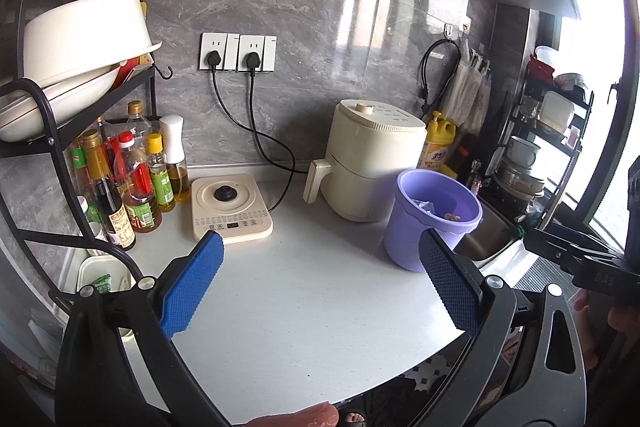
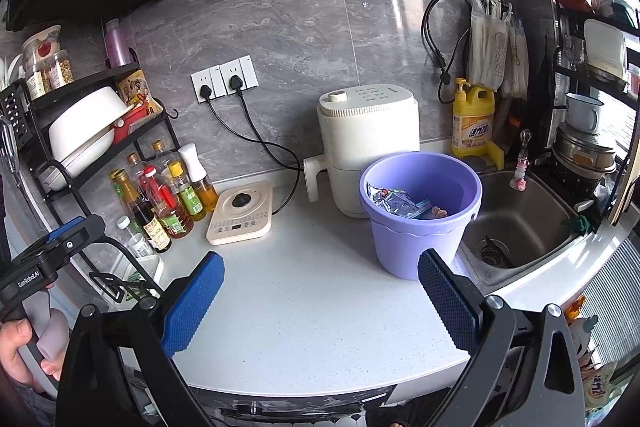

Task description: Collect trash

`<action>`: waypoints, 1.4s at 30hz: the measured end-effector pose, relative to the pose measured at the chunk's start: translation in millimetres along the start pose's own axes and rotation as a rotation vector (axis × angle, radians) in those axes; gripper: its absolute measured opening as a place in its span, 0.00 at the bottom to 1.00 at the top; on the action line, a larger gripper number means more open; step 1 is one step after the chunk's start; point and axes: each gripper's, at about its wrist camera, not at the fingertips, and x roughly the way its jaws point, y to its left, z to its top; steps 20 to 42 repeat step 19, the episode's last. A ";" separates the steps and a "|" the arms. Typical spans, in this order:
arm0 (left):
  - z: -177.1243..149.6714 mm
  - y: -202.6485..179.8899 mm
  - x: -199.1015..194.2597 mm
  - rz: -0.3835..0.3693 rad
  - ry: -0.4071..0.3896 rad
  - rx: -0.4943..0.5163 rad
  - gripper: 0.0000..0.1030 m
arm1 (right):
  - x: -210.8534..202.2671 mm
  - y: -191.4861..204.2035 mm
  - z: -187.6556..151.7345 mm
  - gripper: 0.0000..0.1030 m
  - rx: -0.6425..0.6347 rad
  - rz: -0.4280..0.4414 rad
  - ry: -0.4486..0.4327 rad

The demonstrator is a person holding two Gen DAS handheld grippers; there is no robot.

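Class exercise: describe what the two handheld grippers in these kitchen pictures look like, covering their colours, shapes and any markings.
Both the left gripper and the right gripper have black frames of angular struts joined by silver round bolts. Each carries two flat, oblong fingers faced with blue textured pads. Seen from the right wrist camera, the left gripper's black handle bears white lettering that looks like "GenRobot.AI". No cables or sleeves are visible.

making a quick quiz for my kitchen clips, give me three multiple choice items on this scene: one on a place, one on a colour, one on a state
1. Where does the purple bucket stand?
A. in the sink
B. on the countertop beside the air fryer
C. on the rack

2. What colour is the dish soap bottle?
A. yellow
B. green
C. white

3. How is the right gripper?
A. shut on a wrapper
B. open, holding nothing
C. shut on the bucket

B: it rests on the countertop by the air fryer, left of the sink.
A: its body is yellow.
B: fingers spread, nothing between.
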 end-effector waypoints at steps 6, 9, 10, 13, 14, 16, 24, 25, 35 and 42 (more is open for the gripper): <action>0.1 -6.7 3.5 -0.005 -0.008 0.011 0.94 | -1.6 -5.0 3.2 0.92 0.018 -0.012 0.000; -0.4 -8.8 6.7 -0.010 -0.003 0.010 0.94 | -1.3 -5.0 2.2 0.92 0.012 -0.015 0.004; -0.6 -9.1 7.8 -0.010 -0.002 0.008 0.94 | -0.7 -5.9 1.4 0.92 0.014 -0.016 0.007; -1.7 -8.7 11.5 -0.011 0.005 0.001 0.94 | 2.1 -9.1 -0.9 0.92 0.020 -0.023 0.017; -2.3 -7.4 12.7 -0.012 0.006 -0.004 0.94 | 2.6 -10.5 -1.2 0.92 0.022 -0.026 0.019; -3.9 -5.2 15.0 -0.005 0.012 -0.012 0.94 | 4.5 -13.4 -1.5 0.92 0.028 -0.029 0.021; -6.3 0.4 19.4 0.013 0.021 -0.024 0.94 | 10.4 -15.6 -1.3 0.92 0.030 -0.029 0.028; -6.3 0.4 19.4 0.013 0.021 -0.024 0.94 | 10.4 -15.6 -1.3 0.92 0.030 -0.029 0.028; -6.3 0.4 19.4 0.013 0.021 -0.024 0.94 | 10.4 -15.6 -1.3 0.92 0.030 -0.029 0.028; -6.3 0.4 19.4 0.013 0.021 -0.024 0.94 | 10.4 -15.6 -1.3 0.92 0.030 -0.029 0.028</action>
